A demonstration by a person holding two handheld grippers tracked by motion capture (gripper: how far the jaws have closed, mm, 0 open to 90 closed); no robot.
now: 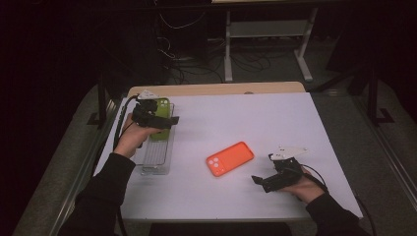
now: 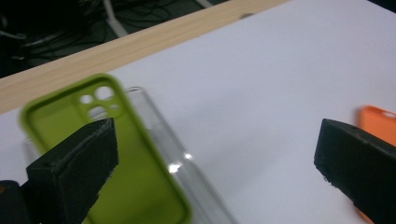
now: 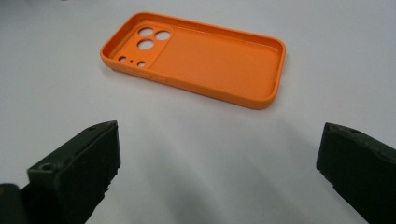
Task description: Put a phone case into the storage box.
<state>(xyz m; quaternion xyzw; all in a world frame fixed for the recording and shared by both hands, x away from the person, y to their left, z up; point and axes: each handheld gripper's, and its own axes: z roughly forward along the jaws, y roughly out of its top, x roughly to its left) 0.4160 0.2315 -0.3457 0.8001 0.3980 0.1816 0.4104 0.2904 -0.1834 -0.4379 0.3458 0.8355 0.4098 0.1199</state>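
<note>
At nine o'clock on the white table (image 1: 255,123), hovered with left gripper (image 1: 164,120) spread wide over green phone case (image 1: 161,118), probably lying in clear tray (image 1: 157,157); at five o'clock, held right gripper (image 1: 263,181) likewise released, just short of orange phone case (image 1: 229,158)

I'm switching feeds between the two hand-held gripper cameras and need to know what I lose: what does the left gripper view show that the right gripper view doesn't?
Left gripper view alone: the green phone case lying in the clear tray, plus the table's wooden edge and cables beyond it. Right gripper view alone: the whole orange phone case, open side up, camera cut-outs visible. Shared: the white tabletop, open black jaws, and the orange case, merely a sliver in the left one.
</note>
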